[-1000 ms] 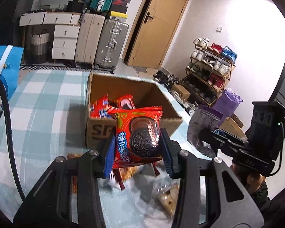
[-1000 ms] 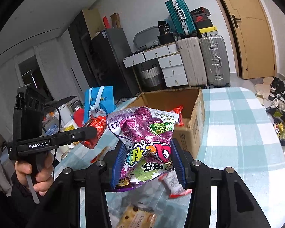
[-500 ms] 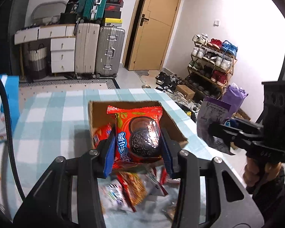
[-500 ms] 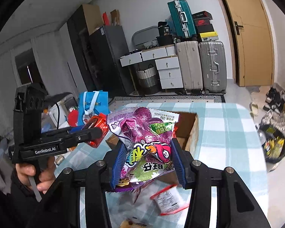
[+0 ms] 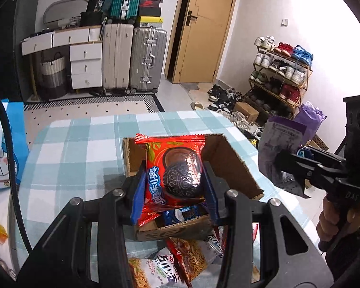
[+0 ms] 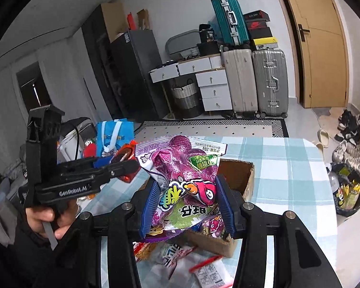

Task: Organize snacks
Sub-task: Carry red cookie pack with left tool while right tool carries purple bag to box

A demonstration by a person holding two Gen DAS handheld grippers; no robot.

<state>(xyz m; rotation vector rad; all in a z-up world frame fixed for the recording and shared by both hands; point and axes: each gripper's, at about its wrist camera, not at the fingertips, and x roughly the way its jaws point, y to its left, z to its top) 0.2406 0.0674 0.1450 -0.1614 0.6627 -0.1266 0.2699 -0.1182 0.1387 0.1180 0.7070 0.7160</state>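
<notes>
My left gripper (image 5: 174,192) is shut on a red cookie packet (image 5: 176,170), held upright above the open cardboard box (image 5: 235,168) on the checked tablecloth. A red pack and a blue pack (image 5: 182,213) lie inside the box. In the right wrist view my right gripper (image 6: 188,204) is shut on a purple candy bag (image 6: 184,175), held over the box's near left corner (image 6: 237,175). Each gripper shows in the other's view: the right one (image 5: 285,160) with its purple bag at the right, the left one (image 6: 126,162) with the red packet at the left.
Loose snack packs (image 5: 170,261) lie on the table in front of the box, also seen below the right gripper as noodle and white packs (image 6: 180,254). A blue gift bag (image 5: 4,148) stands at the table's left edge. Suitcases, drawers and a shoe rack stand beyond the table.
Both grippers have risen and moved toward the box, each keeping its packet. The box now sits lower in both views, with its inside showing beneath the packets.
</notes>
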